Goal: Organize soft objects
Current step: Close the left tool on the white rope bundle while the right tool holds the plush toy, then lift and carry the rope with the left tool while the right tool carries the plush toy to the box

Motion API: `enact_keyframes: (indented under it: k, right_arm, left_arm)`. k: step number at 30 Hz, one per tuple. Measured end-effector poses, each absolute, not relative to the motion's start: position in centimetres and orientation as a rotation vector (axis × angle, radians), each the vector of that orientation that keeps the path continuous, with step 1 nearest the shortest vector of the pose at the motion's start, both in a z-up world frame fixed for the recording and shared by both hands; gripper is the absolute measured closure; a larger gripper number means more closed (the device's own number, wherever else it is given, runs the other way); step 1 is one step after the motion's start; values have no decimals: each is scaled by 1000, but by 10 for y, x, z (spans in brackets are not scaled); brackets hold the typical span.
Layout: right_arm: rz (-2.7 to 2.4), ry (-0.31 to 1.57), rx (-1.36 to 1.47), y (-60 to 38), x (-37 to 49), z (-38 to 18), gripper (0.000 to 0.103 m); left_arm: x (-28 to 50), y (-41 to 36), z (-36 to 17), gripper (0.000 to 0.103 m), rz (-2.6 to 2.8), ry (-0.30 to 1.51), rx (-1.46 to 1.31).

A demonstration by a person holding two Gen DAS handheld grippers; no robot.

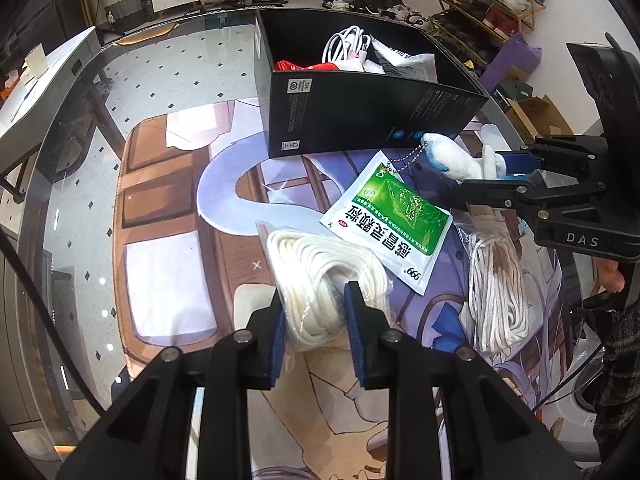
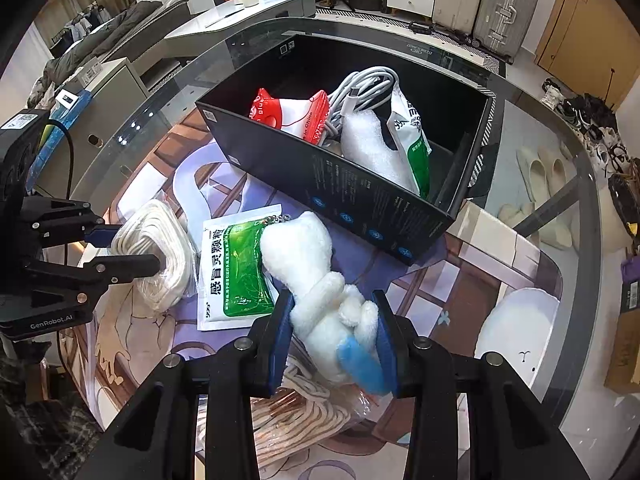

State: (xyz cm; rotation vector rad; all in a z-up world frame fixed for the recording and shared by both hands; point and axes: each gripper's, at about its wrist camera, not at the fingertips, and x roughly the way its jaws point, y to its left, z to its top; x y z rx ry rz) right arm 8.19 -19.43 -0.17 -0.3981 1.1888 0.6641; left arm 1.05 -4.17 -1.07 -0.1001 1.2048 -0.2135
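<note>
Your left gripper (image 1: 316,316) has its blue pads pressed on a bagged coil of white rope (image 1: 320,280), which lies on the printed mat (image 1: 168,208). Your right gripper (image 2: 334,336) is clamped on a white plush toy (image 2: 316,276) with a blue tip; the toy's head leans over the edge of the green and white sachet (image 2: 232,272).

Outward from the left jaws: the sachet lies just beyond the rope coil, one corner overlapping the bag. The toy's bead chain (image 1: 408,158) drapes onto the sachet's far corner. To the right of the sachet lies a second bagged rope bundle (image 1: 496,292), partly white and partly brownish, directly under the right gripper.

Beyond both: the black box (image 2: 360,200) stands open on the mat, its near wall just past the toy's head. Inside it you can see a red and white packet (image 2: 292,114), a coiled white cable (image 2: 364,84), a wad of white padding (image 2: 372,152) and another green and white sachet (image 2: 412,140).

The mat sits on a glass table (image 2: 532,152). The sachet lies between the two held things, touching or just beside each.
</note>
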Motion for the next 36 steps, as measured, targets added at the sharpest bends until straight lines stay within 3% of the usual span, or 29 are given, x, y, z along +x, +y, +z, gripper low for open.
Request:
enact_keyframes:
  k: [36]
  right_arm:
    - [629,1078,-375,-202,68,51,65]
  left_arm:
    - [29,-44,69,83,-179,1038,-17]
